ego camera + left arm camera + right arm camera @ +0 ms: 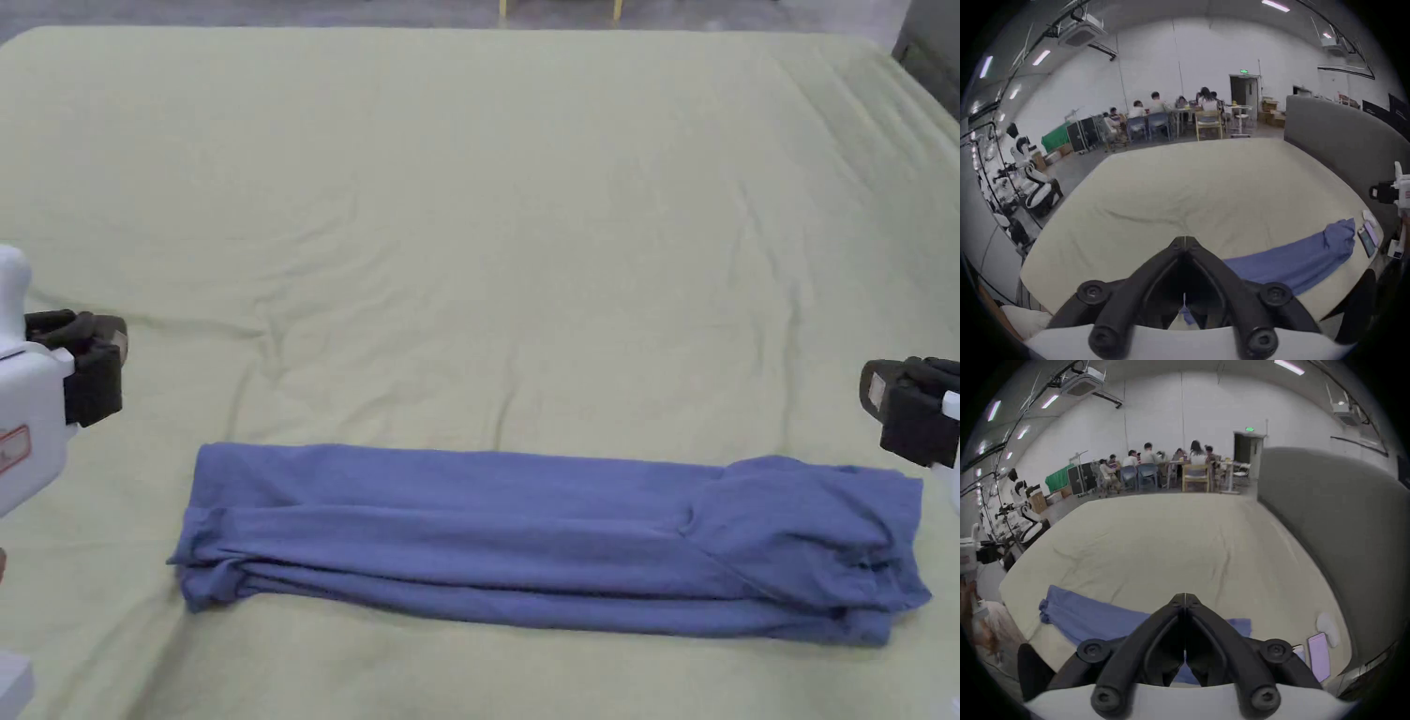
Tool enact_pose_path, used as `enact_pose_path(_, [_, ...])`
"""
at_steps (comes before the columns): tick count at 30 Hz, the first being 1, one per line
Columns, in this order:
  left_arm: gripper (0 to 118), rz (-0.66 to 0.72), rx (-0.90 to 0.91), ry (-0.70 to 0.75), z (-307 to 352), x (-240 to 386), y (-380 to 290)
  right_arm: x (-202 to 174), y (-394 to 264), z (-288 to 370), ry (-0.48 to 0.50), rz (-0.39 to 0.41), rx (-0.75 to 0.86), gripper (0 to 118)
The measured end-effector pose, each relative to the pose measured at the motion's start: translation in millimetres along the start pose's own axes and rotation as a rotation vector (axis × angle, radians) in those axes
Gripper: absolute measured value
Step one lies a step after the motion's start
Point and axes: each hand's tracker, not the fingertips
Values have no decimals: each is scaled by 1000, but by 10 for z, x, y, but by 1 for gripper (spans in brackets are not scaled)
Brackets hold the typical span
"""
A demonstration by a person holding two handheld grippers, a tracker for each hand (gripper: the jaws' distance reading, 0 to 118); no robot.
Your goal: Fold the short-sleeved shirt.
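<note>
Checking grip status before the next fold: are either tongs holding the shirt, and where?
Nothing is held. Left tongs and right tongs, both shut, hang apart from the shirt on the bed.

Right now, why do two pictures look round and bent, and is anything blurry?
Both gripper views are fisheye: dark corners, the bed edges bulging. The people at the far table look soft in the right gripper view. Head view is straight and evenly lit; the shirt is sharp.

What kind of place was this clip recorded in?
Probably a robotics lab or workshop in one large open hall, not a home. A bed with a folded blue shirt stands on the floor, a white humanoid robot waits at one side, and people sit around tables at the far wall.
</note>
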Motion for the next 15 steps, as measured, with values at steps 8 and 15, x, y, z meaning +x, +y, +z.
enact_pose_path(8, [15, 586, -297, -655, -933, -1071, -857, -261, -249, -218, 63, 48, -129, 2])
enact_pose_path(15, [85, 881, -486, -608, -1572, -1478, -1675, -617, -352, -577, 131, 58, -227, 2])
